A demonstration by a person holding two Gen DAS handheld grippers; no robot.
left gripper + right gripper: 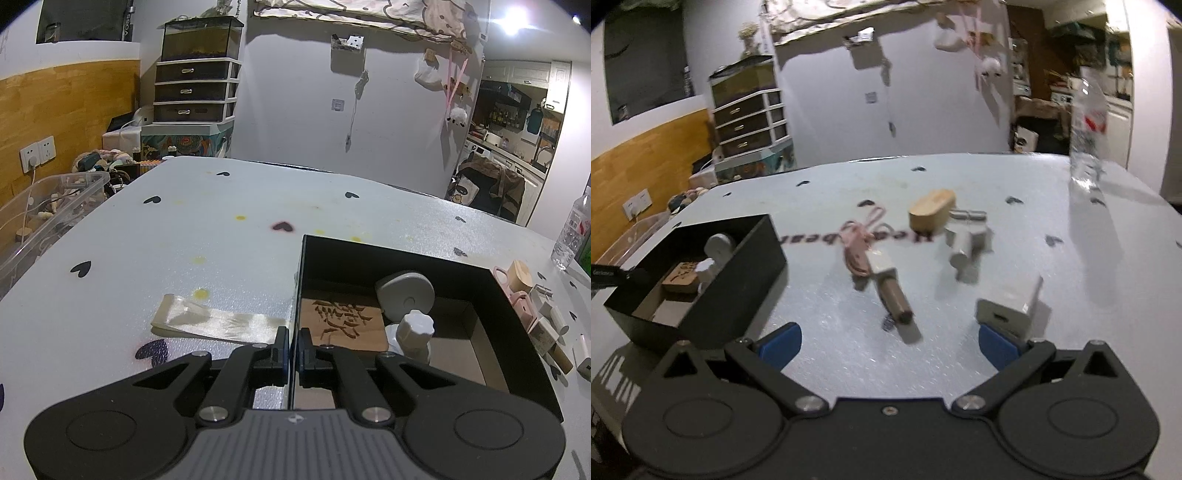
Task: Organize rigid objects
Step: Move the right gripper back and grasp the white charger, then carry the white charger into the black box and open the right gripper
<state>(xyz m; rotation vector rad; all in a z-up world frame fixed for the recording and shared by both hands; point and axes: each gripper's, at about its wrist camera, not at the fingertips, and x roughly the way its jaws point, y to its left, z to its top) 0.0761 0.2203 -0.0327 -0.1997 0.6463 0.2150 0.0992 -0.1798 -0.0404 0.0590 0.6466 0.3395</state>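
Observation:
A black open box [480, 280] stands on the white table and holds a carved wooden tile [343, 321], a grey round piece [404, 295] and a white knobbed piece [413, 332]. My left gripper [293, 350] is shut on the box's thin left wall. In the right wrist view the same box [738, 273] sits to the left. My right gripper [888, 345] hangs open low over the table. A white charger block [1012, 306] lies just ahead of its right pad. A brown-tipped cylinder [892, 295], a pink cable [857, 247], a white adapter [967, 240] and a wooden oval block [932, 212] lie farther ahead.
A folded strip of clear film [218, 321] lies left of the box. A clear plastic bottle [1087, 147] stands at the table's far right. A clear storage bin [48, 210] sits off the table's left edge. Drawers [194, 90] stand against the back wall.

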